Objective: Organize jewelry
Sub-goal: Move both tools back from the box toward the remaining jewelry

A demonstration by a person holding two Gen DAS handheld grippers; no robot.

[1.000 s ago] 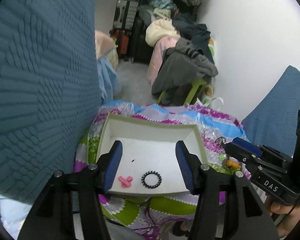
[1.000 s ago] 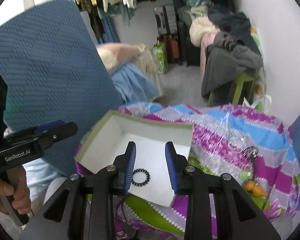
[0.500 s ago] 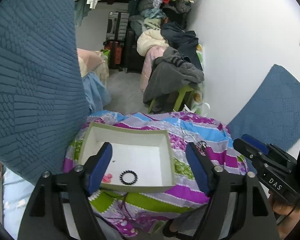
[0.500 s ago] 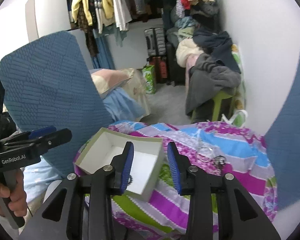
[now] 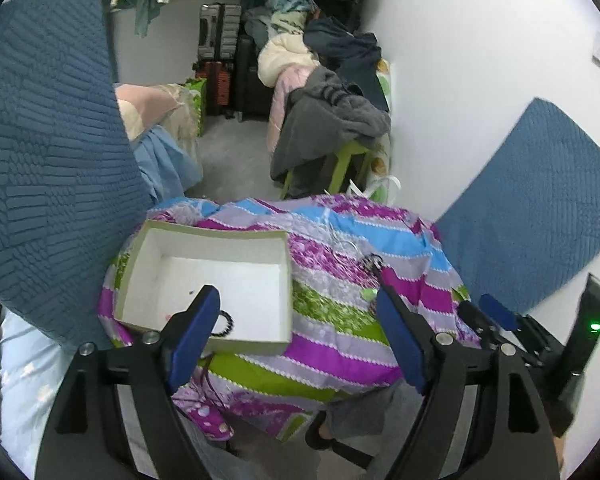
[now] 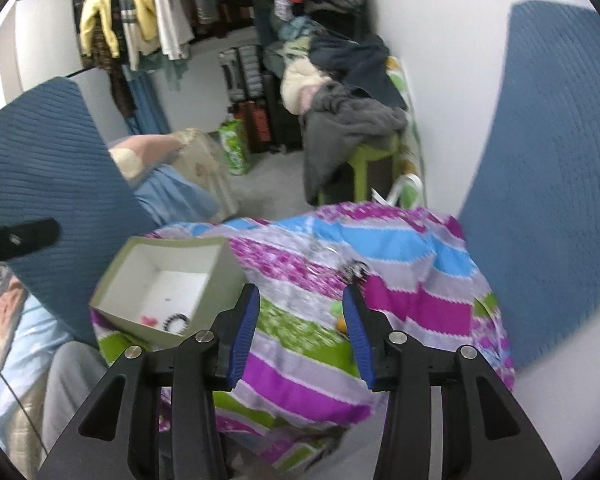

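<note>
Fingers (image 6: 244, 320) empty, pink piece (image 6: 148, 320) only right view.

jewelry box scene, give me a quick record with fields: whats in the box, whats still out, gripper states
box: open white box on the striped cloth
in box: black bead bracelet, small pink piece
still out: dark tangle of jewelry on the cloth, right of the box
left gripper: open, jaws just opening, nothing between them
right gripper: open, jaws just opening, nothing held
</note>
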